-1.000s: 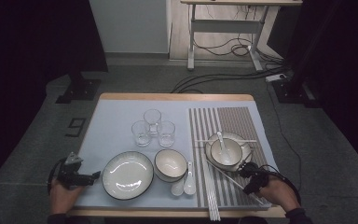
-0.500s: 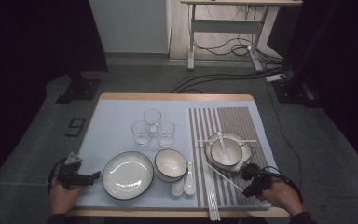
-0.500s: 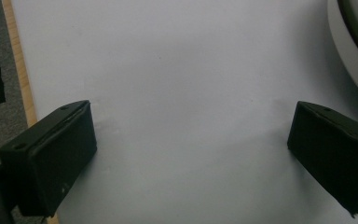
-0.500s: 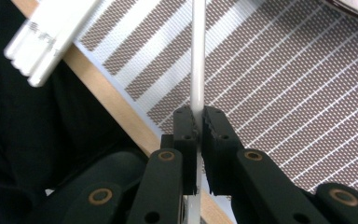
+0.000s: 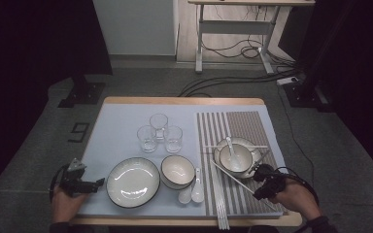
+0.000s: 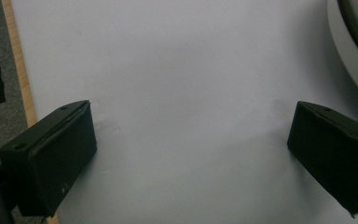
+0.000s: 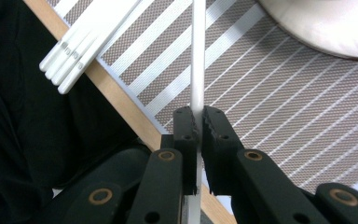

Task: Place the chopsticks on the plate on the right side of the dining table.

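Table setting in progress, judged roughly midway. Right gripper [image 7: 196, 122] clamped on a single white chopstick [image 7: 197, 70], fingers [image 7: 185, 128] pressed together on its near end; seen from the high view, chopstick [image 5: 233, 177] lifted at a slant over the striped placemat [image 5: 252, 126], far tip near the bowl-and-plate setting [image 5: 238, 156]. Setting on the right looks nearly done: bowl on plate, spoon [image 5: 230, 145] inside, one chopstick laid across the far rim. Held one judged to be its partner, not yet placed. Bundle of spare chopsticks [image 7: 81, 44] lying at the near edge of the bench [image 5: 184, 101], ends past the edge.

Left gripper [image 5: 85, 184] idle over the pale mat, fingers [image 6: 51, 154] wide apart with nothing between them. Left side apparently still to arrange: large plate [image 5: 132, 182], empty bowl [image 5: 178, 171], two spoons [image 5: 192, 189] beside it, three glasses [image 5: 159, 132] clustered behind.
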